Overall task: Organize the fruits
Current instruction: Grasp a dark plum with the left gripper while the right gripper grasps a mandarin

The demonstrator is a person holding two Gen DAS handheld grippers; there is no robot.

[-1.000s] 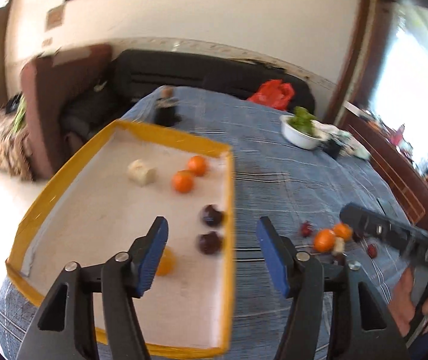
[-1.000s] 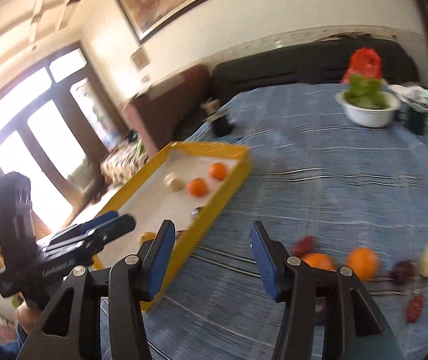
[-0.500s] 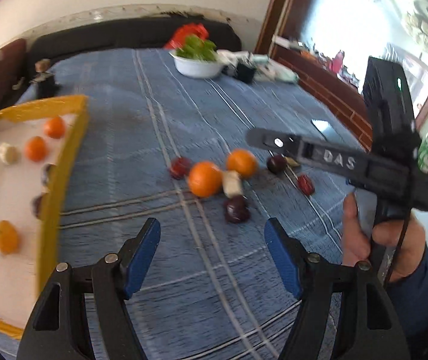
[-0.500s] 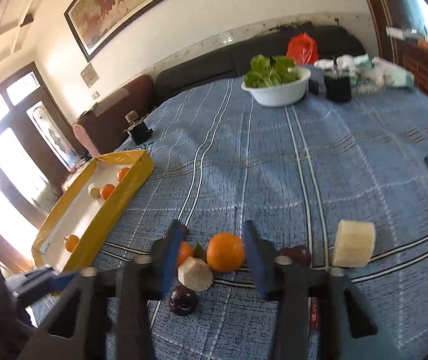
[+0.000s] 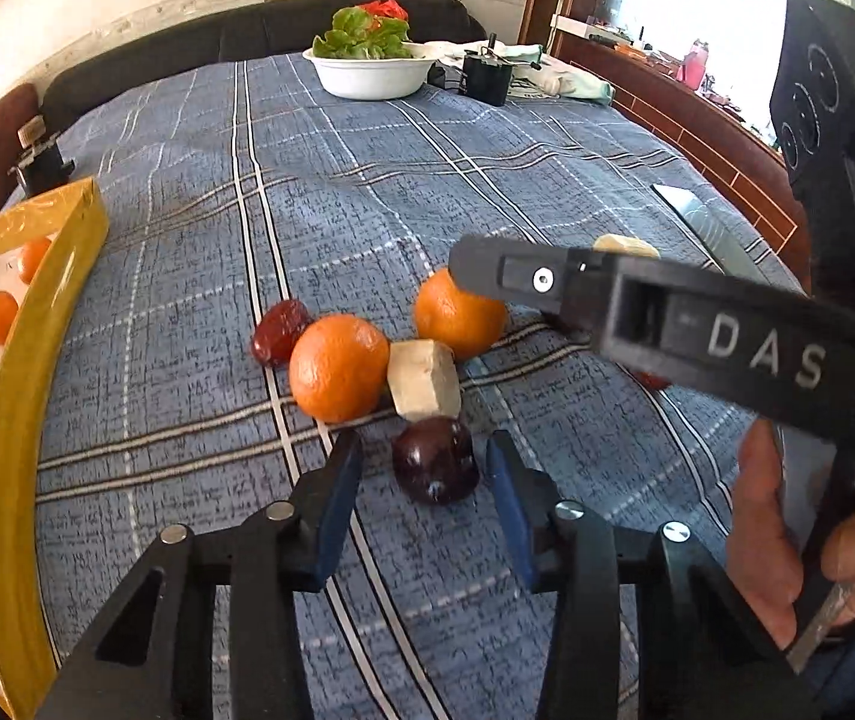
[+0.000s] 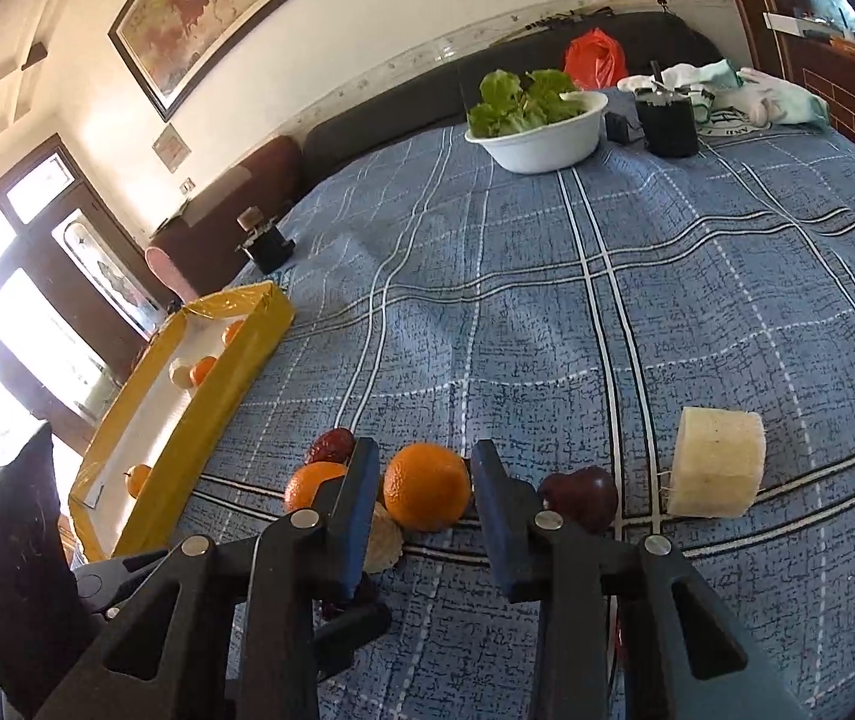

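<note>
Closing around the dark plum [image 5: 434,459], the left gripper [image 5: 424,501] fingers [image 5: 340,495] are narrow, not touching yet; the right gripper [image 6: 424,510] fingers [image 6: 355,516] hold the orange [image 6: 426,486] for the tray [image 6: 229,372].

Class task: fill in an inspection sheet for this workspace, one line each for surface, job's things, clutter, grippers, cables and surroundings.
Surface: blue checked tablecloth, slightly rumpled.
Job's things: yellow-rimmed tray holding some fruit; two round oranges, dark plums, red dates and pale cut chunks loose on the cloth.
Clutter: white bowl of green leaves, black cup.
Grippers: left hand-held gripper closing around a dark round plum, pads not yet touching; right hand-held gripper straddling an orange.
Cables: nothing seen.
Surroundings: dark sofa, framed painting.
</note>
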